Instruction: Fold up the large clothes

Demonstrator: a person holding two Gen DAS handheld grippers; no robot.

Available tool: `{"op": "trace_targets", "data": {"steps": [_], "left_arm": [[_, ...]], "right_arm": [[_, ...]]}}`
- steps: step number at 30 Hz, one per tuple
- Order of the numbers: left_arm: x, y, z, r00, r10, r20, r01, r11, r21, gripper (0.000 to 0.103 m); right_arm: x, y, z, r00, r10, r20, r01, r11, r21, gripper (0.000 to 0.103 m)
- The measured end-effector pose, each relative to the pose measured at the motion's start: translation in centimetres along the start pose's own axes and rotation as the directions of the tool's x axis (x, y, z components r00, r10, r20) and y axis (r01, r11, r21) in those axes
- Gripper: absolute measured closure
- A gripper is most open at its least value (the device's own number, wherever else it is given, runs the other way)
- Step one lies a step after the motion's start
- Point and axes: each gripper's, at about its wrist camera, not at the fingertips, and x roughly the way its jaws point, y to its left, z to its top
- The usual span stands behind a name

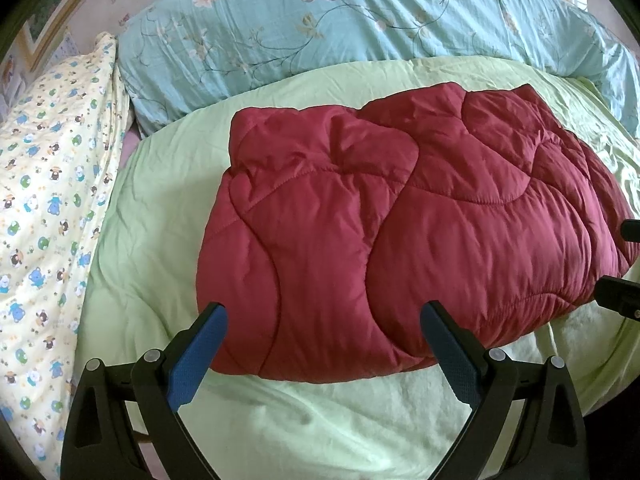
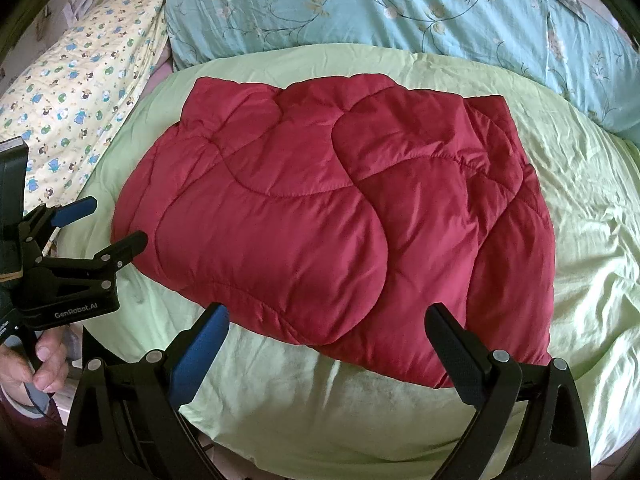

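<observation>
The red coat (image 2: pixel 332 216) lies on the green cover (image 2: pixel 580 240) of the bed, already folded into a puffy bundle. It looks almost done; maybe one more fold is left. Its long side runs left to right across the bed. The left claw (image 1: pixel 324 344) and right claw (image 2: pixel 326 344) are both wide, holding nothing.

Jacket (image 2: pixel 320 216): dark red, wavy quilt stitching. Sheet (image 2: pixel 580 240) under jacket: plain light green. Duvet (image 2: pixel 400 12) behind jacket: turquoise, floral vine print. Blanket (image 2: pixel 80 92) left of jacket: pale yellow, blue and green cartoon animals. Finger pads (image 2: pixel 198 354): blue.
</observation>
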Motion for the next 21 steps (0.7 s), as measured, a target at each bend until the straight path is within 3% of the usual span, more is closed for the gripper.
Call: {"op": "trace_targets", "data": {"steps": [21], "left_arm": [[-0.50, -0.02, 0.10, 1.000, 0.003, 0.009, -0.003, 1.000, -0.001, 0.005]], "right_arm": [[-0.23, -0.03, 0.27, 1.000, 0.002, 0.002, -0.002, 1.000, 0.001, 0.004]]}}
